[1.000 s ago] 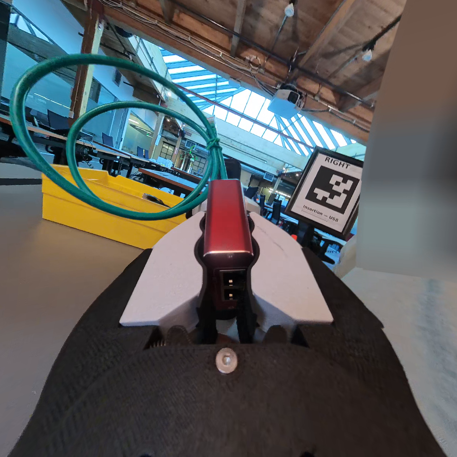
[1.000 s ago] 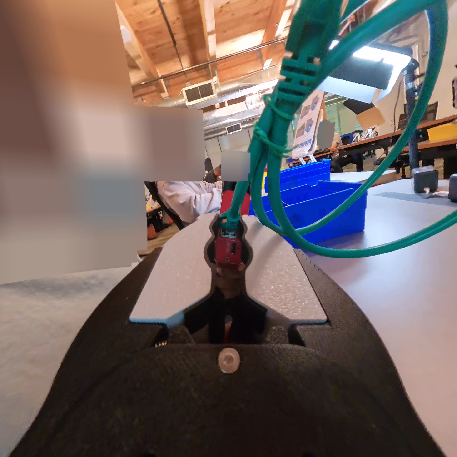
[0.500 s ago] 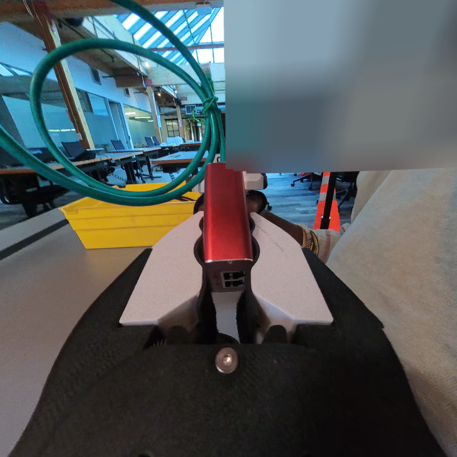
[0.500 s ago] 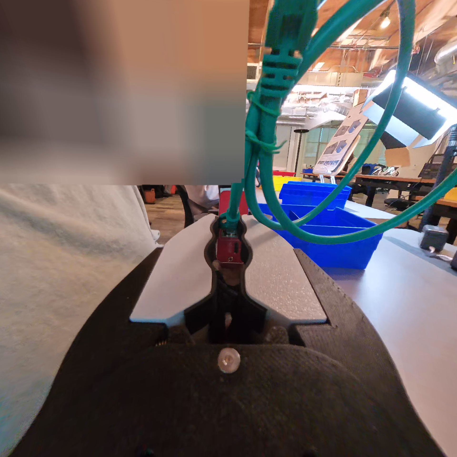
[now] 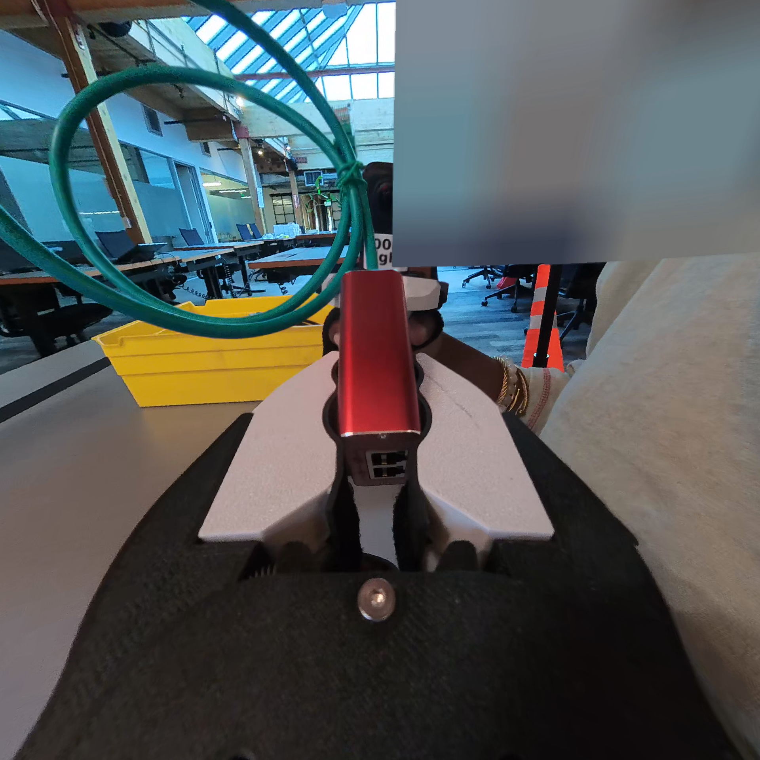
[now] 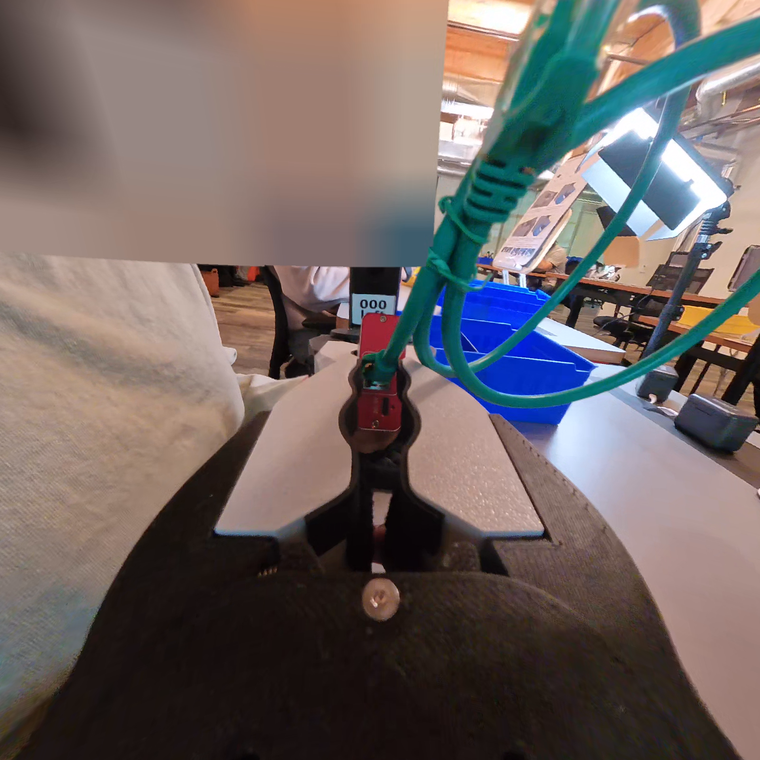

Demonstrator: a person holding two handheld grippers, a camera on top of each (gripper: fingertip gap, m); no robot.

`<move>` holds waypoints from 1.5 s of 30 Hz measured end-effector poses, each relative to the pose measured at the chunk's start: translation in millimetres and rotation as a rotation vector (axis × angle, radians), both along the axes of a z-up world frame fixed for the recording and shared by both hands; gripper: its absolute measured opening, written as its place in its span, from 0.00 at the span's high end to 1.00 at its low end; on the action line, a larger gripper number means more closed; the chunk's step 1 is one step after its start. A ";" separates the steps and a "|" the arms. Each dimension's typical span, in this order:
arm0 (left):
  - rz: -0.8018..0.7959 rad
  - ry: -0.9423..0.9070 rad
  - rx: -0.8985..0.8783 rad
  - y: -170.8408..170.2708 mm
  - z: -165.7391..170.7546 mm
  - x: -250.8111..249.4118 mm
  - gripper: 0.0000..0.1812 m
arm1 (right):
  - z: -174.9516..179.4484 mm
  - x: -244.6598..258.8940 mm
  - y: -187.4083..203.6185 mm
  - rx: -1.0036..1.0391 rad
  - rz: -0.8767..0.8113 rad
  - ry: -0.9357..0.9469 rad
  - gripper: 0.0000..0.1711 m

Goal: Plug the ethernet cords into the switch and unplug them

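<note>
While clamping the red switch [image 5: 376, 390] tight in the left gripper [image 5: 375, 357], pinching the green ethernet cord [image 6: 452, 255] plug in the closed right gripper [image 6: 376, 362]; lying behind, yellow bin [image 5: 214, 370] and blue divided bin [image 6: 526, 378], contents hidden.

Green cord [image 6: 460, 251] loops — swung nearer.

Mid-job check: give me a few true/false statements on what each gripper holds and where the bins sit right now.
1. The left gripper is shut on the red switch. True.
2. The cord is blue. False: it is green.
3. The cord's plug sits in the switch's end under the right gripper. True.
4. A yellow bin shows in the right wrist view. False: a blue bin shows there; the yellow one is in the left wrist view.
5. The cord lies straight. False: it hangs in tied loops.
</note>
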State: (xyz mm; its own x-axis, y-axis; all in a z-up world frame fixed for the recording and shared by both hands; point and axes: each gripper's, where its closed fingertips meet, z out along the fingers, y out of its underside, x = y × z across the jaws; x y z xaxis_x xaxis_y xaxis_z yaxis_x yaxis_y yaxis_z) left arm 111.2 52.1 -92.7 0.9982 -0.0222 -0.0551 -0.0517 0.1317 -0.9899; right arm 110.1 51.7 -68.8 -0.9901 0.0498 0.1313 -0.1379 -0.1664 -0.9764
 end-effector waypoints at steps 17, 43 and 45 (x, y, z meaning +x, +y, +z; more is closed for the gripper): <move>0.011 -0.009 -0.032 3.6 -7.5 -3.6 0.84 | -8.9 -2.5 2.3 0.088 -0.049 0.025 0.87; 0.044 -0.060 -0.004 -4.7 -4.8 -17.7 0.84 | -1.6 -18.8 -6.0 0.053 -0.287 0.258 0.90; -0.003 -0.110 -0.001 -4.1 -5.1 -14.7 0.84 | -1.3 -17.0 -5.7 0.056 -0.268 0.246 0.90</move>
State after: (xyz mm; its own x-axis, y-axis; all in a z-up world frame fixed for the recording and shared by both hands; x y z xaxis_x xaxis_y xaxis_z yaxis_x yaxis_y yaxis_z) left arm 96.5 48.0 -97.7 0.9982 -0.0255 0.0551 0.0580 0.1308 -0.9897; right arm 93.1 46.0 -70.1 -0.8812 0.2894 0.3738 -0.4013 -0.0400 -0.9151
